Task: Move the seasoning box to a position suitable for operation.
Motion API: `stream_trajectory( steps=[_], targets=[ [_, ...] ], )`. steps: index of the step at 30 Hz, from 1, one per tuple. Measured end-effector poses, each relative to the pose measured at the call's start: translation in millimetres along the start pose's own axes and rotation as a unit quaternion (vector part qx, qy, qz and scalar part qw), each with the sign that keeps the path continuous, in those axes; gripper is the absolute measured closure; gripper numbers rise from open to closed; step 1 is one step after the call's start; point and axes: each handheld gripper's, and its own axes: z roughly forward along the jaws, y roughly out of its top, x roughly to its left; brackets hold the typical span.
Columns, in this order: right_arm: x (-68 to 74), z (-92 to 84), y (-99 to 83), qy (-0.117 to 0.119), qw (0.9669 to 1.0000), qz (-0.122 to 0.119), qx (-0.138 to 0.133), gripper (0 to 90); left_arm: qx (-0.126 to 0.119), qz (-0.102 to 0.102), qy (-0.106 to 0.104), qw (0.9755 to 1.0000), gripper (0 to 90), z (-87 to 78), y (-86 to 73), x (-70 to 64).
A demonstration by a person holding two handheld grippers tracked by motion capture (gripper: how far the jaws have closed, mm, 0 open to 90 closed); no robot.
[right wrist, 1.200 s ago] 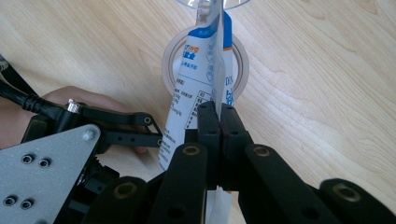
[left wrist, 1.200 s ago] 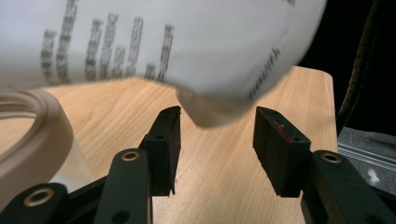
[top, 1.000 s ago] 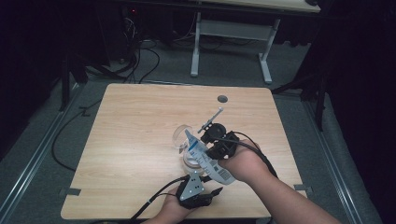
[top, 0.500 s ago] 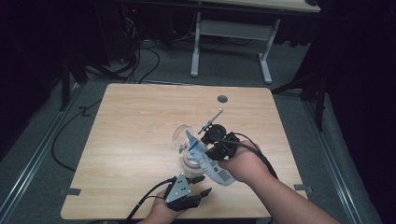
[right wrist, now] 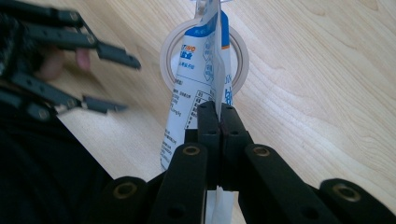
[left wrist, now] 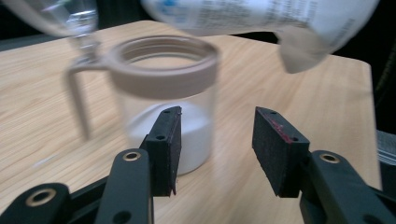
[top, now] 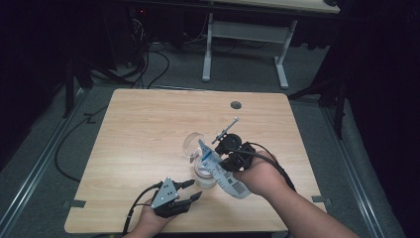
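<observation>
Dark floor and a second desk frame (top: 245, 47) lie beyond your light wooden table (top: 148, 129), and the work sits toward its near edge, right of the middle. Your clear jar (top: 204, 173) stands upright there; it has a beige collar round its open mouth and a beige handle, and white powder covers its bottom, as the left gripper view (left wrist: 168, 102) makes plain. Tilted over the mouth is the white and blue pouch (top: 220, 168), with its upper end lying above the jar's opening. Your right gripper (top: 229, 159) has that pouch pinched, its pads pressed flat together on the thin packet, which the right gripper view (right wrist: 205, 79) shows running from the jaws up across the beige ring of the jar (right wrist: 236, 51). Just behind the jar, toward the far edge, a clear glass (top: 193, 145) stands tilted or lying; I cannot tell which. Your left gripper (top: 193, 190) hangs near the table's near edge, just left of the jar and apart from it, with its jaws standing well open and nothing between them; in its own view the jar sits just beyond the left pad (left wrist: 164, 144). Farther off, near the far edge, a small round grommet (top: 236, 105) is set into the tabletop.
</observation>
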Motion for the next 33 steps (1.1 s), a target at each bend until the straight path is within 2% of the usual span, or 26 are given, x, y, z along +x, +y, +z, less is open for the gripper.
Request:
stream_trajectory(
  steps=[2,5,6,8,9,11,12,15,23,28,33],
  targets=[
    [0.4,0.9,-0.7,0.001,1.0000,0.004,-0.001,90.0,0.003,0.000,0.015,0.9999,52.6,-7.0,-3.0,9.1],
    [0.0,0.9,-0.9,0.003,1.0000,0.002,-0.003,90.0,0.009,-0.005,0.028,0.9995,52.6,-16.3,-6.8,20.2],
    [0.0,0.9,-0.9,0.003,1.0000,0.002,-0.003,90.0,0.009,-0.005,0.028,0.9995,52.6,-16.3,-6.8,20.2],
    [-0.4,0.6,-0.9,0.002,1.0000,0.001,-0.003,89.9,0.011,-0.003,0.043,0.9990,52.5,-24.9,-9.9,28.1],
    [-0.8,0.3,-1.2,0.002,1.0000,-0.001,-0.003,89.9,0.009,-0.017,0.047,0.9987,52.5,-30.9,-11.9,33.9],
    [-0.9,0.0,-1.3,0.002,1.0000,-0.002,-0.003,89.9,0.007,-0.023,0.047,0.9986,52.4,-32.4,-12.4,35.5],
    [-0.6,-0.8,-1.7,0.002,1.0000,0.000,-0.004,89.9,0.000,-0.039,0.049,0.9980,52.5,-38.4,-13.2,39.6],
    [-1.2,-2.0,-2.3,0.002,1.0000,0.001,-0.005,89.9,-0.007,-0.043,0.051,0.9978,52.5,-41.2,-12.7,40.7],
    [-7.5,-5.5,-5.8,-0.004,0.9999,0.011,-0.004,90.0,-0.007,-0.047,0.060,0.9971,52.4,-41.3,-14.2,42.8],
    [-13.8,-4.5,-9.0,-0.006,0.9998,0.018,-0.001,89.9,-0.007,-0.053,0.060,0.9968,52.4,-40.9,-15.1,43.1],
    [-23.0,-2.0,-13.7,-0.011,0.9997,0.023,0.000,89.8,-0.008,-0.049,0.062,0.9968,52.4,-40.9,-15.3,42.5]
  ],
)
